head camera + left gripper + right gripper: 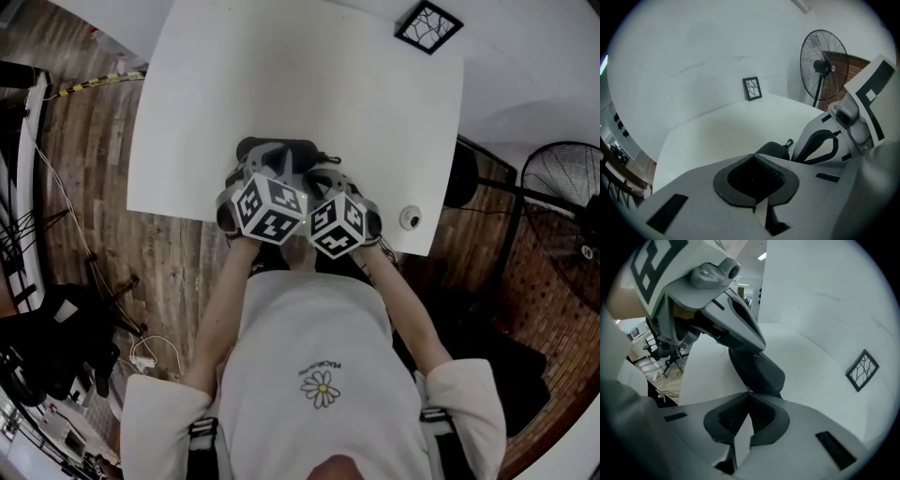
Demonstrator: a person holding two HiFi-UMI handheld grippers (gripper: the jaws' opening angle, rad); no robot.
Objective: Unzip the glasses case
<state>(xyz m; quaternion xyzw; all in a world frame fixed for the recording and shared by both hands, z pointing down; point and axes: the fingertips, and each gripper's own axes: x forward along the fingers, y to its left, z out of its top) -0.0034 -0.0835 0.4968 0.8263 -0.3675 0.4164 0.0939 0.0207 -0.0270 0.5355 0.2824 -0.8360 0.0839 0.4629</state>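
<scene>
Tabletop [281, 75] first: white, smooth and bare round the work, so I judge that a light thing will skate on it unless pinned. The glasses case [759, 371] lies near the person's edge of it, a dark, rounded pouch with both tools bunched over it. It looks like a semi-stiff shell with a cloth skin: light, it should give a little under pressure, and it is not fragile, though it would twist if dragged from one end only.

The left gripper [754, 158] has its fingers closed on the case's far end, dark material filling the gap between the pads — a sound anchor, taken on the body and clear of the seam. The right gripper [749, 392] has its fingers pressed fully together, their tips touching the near end of the case.

The zipper pull [789, 142] sticks up just beside that tip — small, thin and apt to slip. Whether it is pinched I cannot tell.
</scene>
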